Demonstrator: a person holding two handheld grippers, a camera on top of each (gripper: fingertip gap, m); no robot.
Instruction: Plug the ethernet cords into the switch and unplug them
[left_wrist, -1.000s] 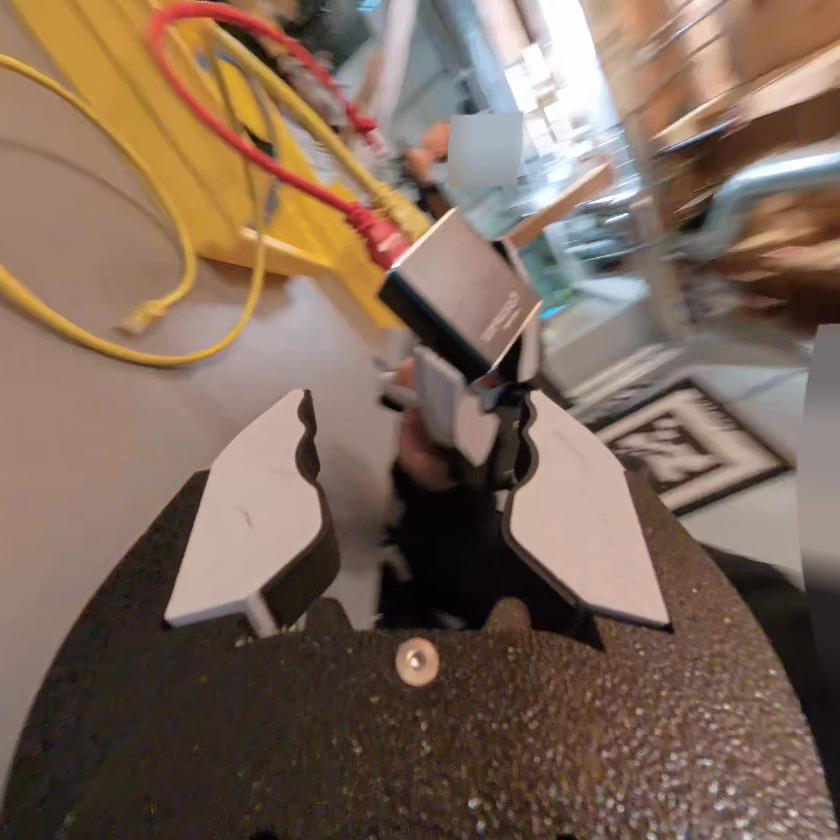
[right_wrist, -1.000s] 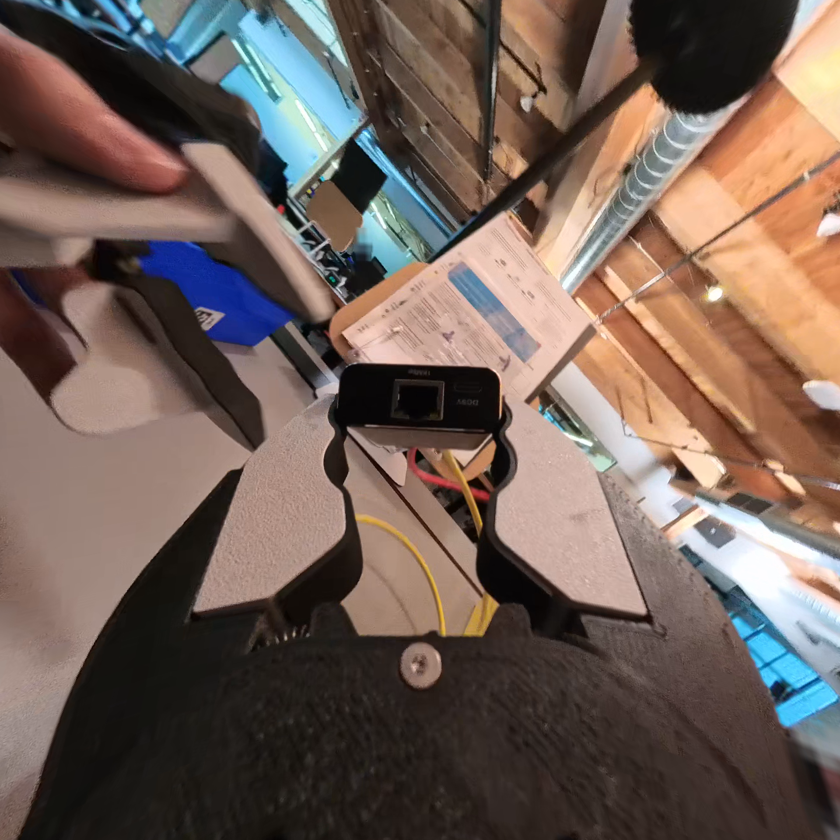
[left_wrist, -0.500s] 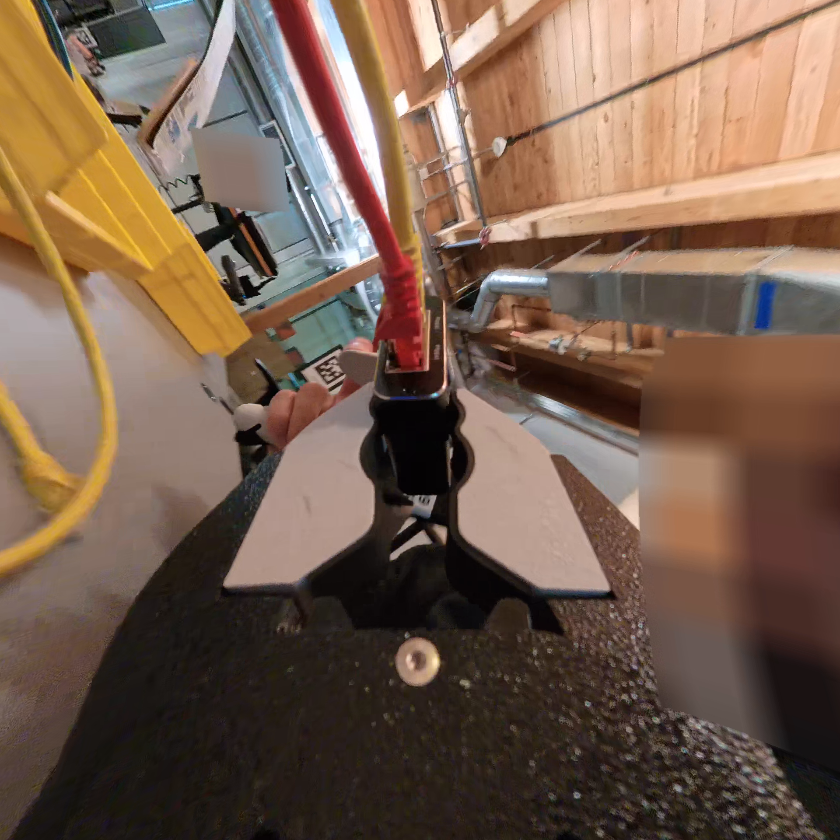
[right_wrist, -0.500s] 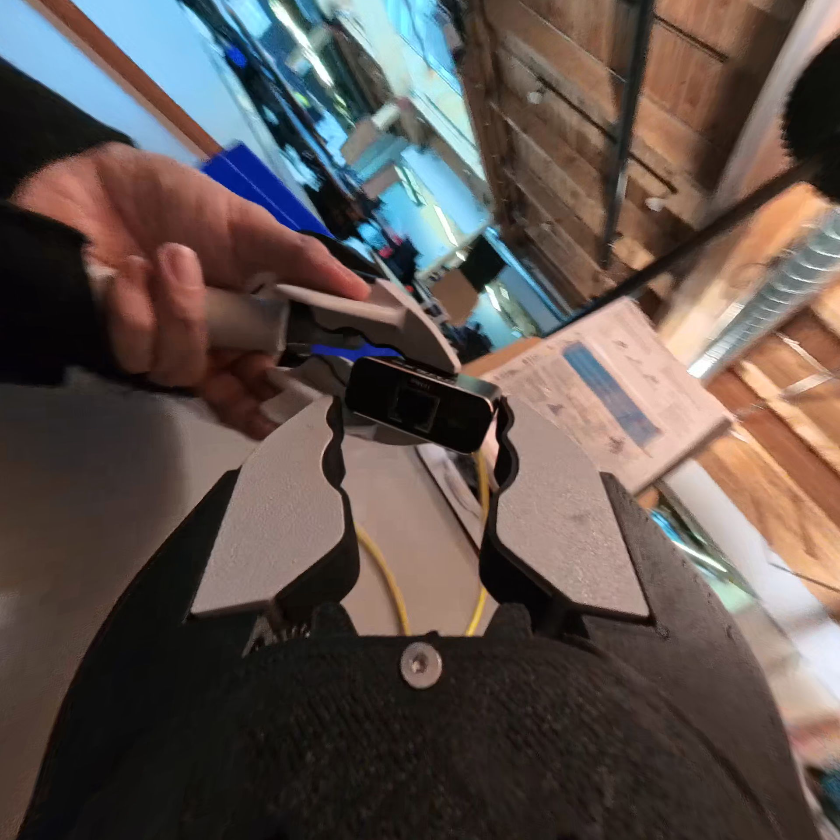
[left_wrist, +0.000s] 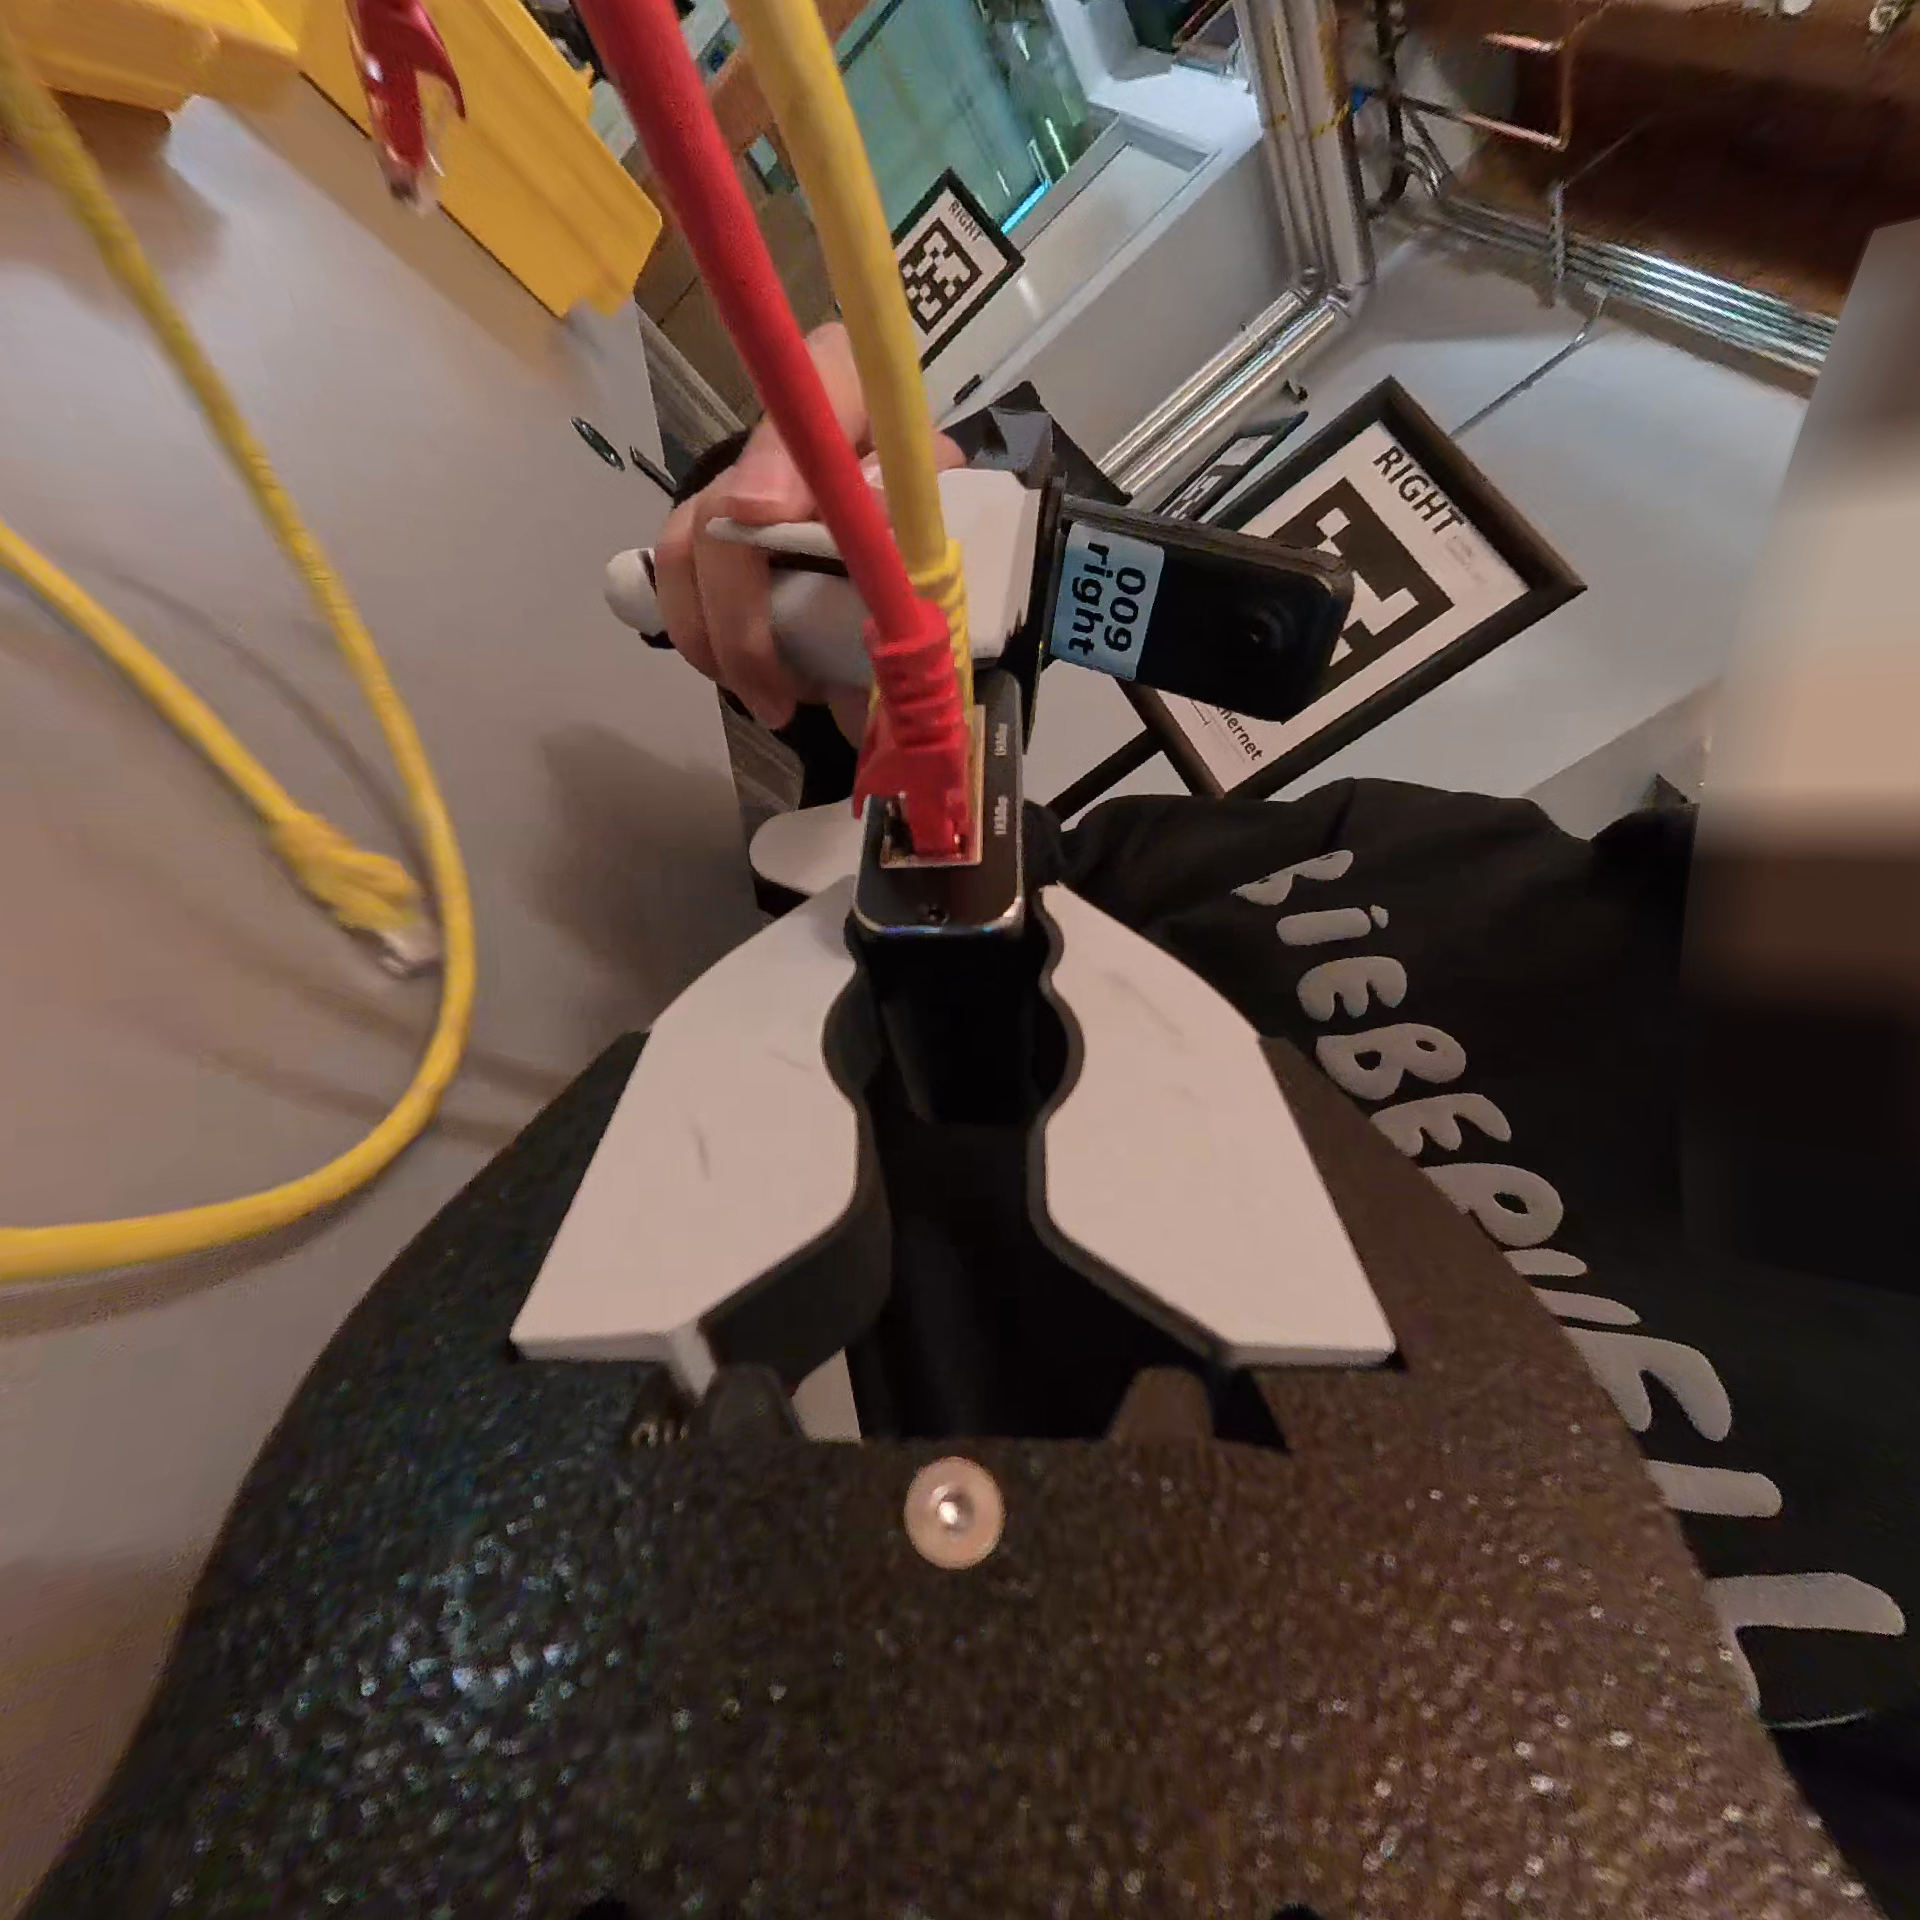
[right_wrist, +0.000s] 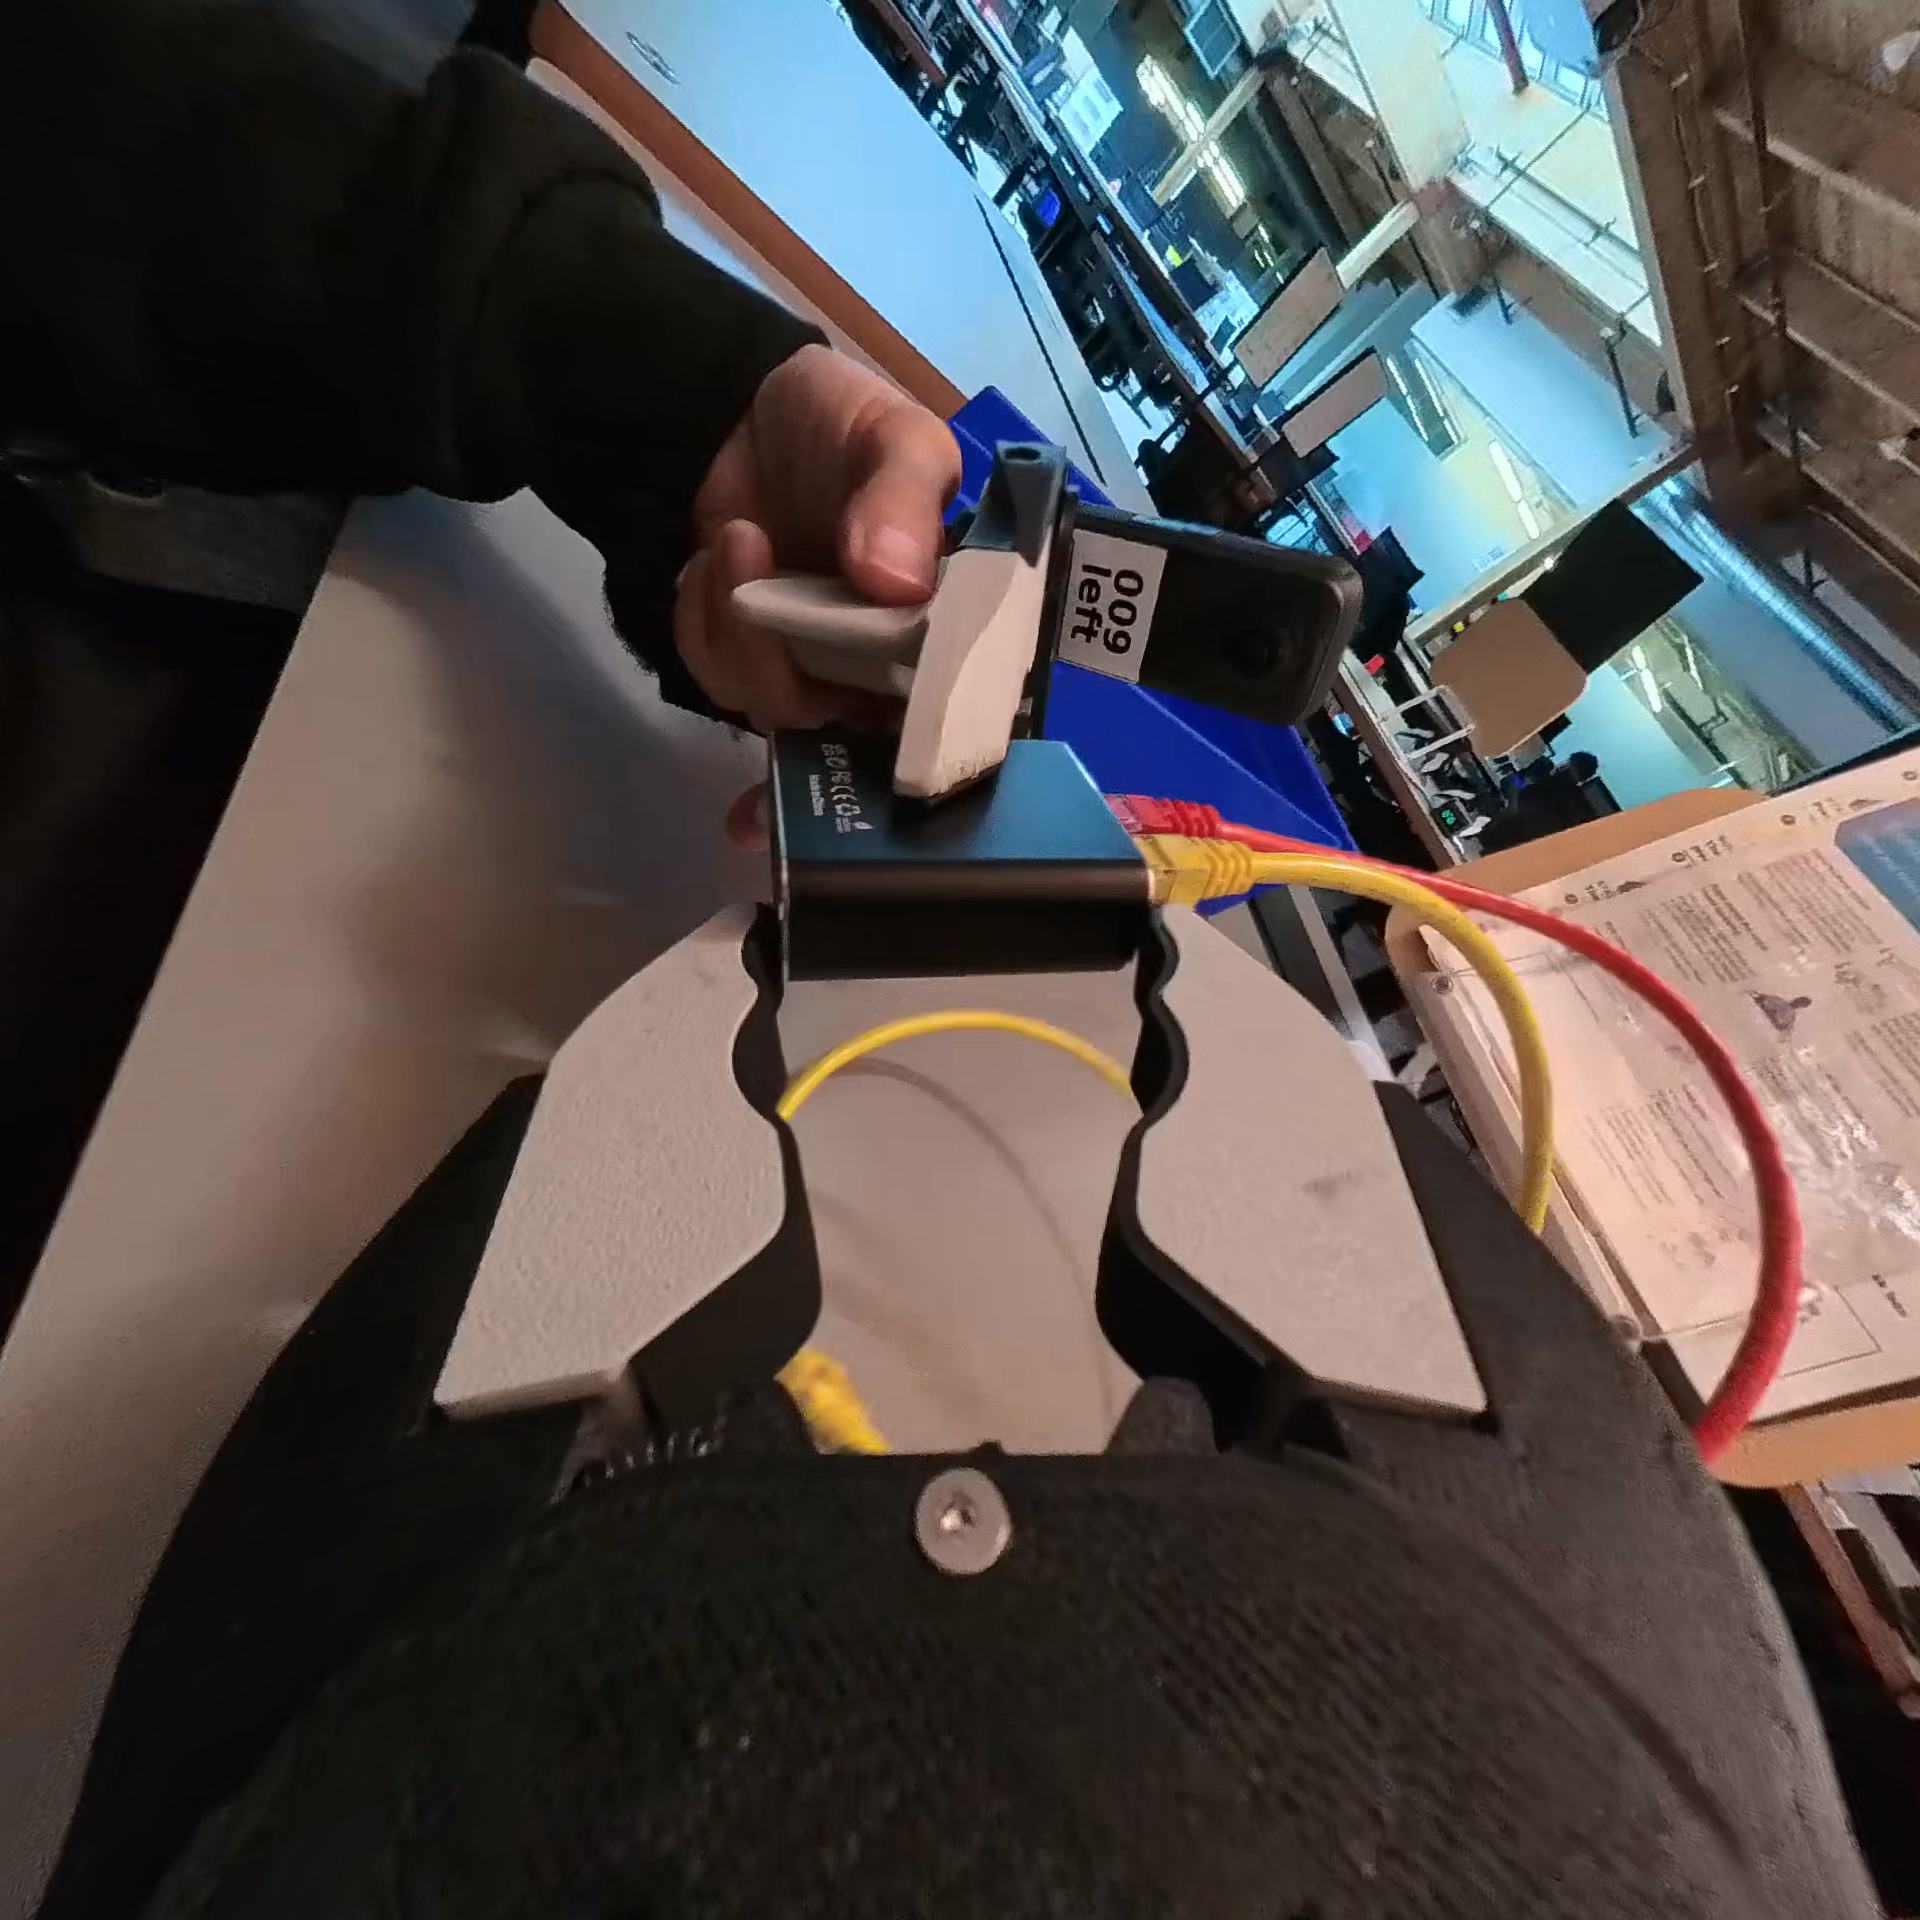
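Observation:
The black switch (left_wrist: 935, 899) is held up above the grey table (left_wrist: 260, 644). My left gripper (left_wrist: 940, 935) is shut on its narrow faces. My right gripper (right_wrist: 956, 935) is shut on its two ends; the switch (right_wrist: 956, 831) spans the gap between the fingertips. A red cord's plug (left_wrist: 920, 748) and a yellow cord's plug (left_wrist: 940, 592) sit in ports on one face, and both show in the right wrist view, red (right_wrist: 1153, 810) and yellow (right_wrist: 1195, 868). A loose yellow plug (left_wrist: 343, 894) lies on the table. A loose red plug (left_wrist: 400, 104) hangs at the top left.
A yellow box (left_wrist: 499, 135) stands at the back of the table. A blue bin (right_wrist: 1174, 748) and a clipboard with a printed sheet (right_wrist: 1714, 1039) lie beyond the switch. A framed marker board (left_wrist: 1392, 582) leans nearby. The person's black sleeve (right_wrist: 312, 260) is at left.
My left gripper was open beside the switch a second ago and has closed on it. The right gripper kept its hold. Both views have swung round as the switch was turned.

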